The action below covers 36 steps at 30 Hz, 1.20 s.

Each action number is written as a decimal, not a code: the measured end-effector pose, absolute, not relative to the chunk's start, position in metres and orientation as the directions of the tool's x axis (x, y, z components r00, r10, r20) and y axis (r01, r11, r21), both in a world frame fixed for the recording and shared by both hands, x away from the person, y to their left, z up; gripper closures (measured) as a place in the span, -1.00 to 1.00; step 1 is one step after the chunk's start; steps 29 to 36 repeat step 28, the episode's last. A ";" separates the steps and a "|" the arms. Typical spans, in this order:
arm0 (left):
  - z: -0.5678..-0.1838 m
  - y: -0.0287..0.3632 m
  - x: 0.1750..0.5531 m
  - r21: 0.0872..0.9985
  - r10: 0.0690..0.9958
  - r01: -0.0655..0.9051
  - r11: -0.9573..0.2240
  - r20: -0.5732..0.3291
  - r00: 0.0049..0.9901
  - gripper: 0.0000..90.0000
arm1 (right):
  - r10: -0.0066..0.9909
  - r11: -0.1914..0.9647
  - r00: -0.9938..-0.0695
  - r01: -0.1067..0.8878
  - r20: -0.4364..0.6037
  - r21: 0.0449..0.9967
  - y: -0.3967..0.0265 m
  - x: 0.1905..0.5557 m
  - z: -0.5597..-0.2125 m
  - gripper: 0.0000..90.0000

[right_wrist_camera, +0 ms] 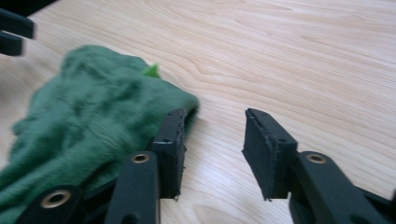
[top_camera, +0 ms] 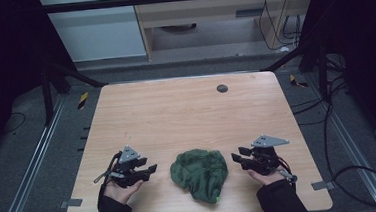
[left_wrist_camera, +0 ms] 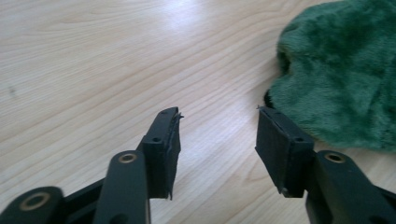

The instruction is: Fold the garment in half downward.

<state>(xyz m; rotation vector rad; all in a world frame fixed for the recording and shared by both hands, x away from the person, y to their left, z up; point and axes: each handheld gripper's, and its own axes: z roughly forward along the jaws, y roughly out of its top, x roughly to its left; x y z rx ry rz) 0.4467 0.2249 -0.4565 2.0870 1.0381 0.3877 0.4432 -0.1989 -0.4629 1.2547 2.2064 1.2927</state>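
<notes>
**Green cloth waits between two open tools**

Pale wood surface (top_camera: 176, 112), bare but for a crumpled green cloth (top_camera: 200, 173) near your edge. You hold the left tool (top_camera: 150, 168) and right tool (top_camera: 235, 158) on either side of it, both released, jaws apart, gripping nothing. Handling looks barely begun: the cloth lies bunched, ungrasped. No containers in sight.

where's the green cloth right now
In the high view the green cloth lies crumpled on the table near its front edge, between the left claw and the right claw, touching neither.
</notes>
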 end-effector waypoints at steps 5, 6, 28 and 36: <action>-0.459 0.239 0.448 0.744 0.801 0.555 -0.371 -0.046 0.597 -0.12 | 0.826 0.222 -0.546 0.544 0.141 0.809 -0.208 0.445 -0.467 0.06; -0.460 0.241 0.448 0.741 0.804 0.560 -0.371 -0.046 0.593 -0.14 | 0.832 0.215 -0.536 0.551 0.145 0.806 -0.210 0.446 -0.468 0.01; -0.467 0.284 0.453 0.746 0.881 0.585 -0.318 0.005 0.472 -0.49 | 0.922 0.147 -0.374 0.586 0.105 0.797 -0.250 0.448 -0.478 -0.56; -0.467 0.284 0.453 0.746 0.881 0.585 -0.318 0.005 0.472 -0.49 | 0.922 0.147 -0.374 0.586 0.105 0.797 -0.250 0.448 -0.478 -0.56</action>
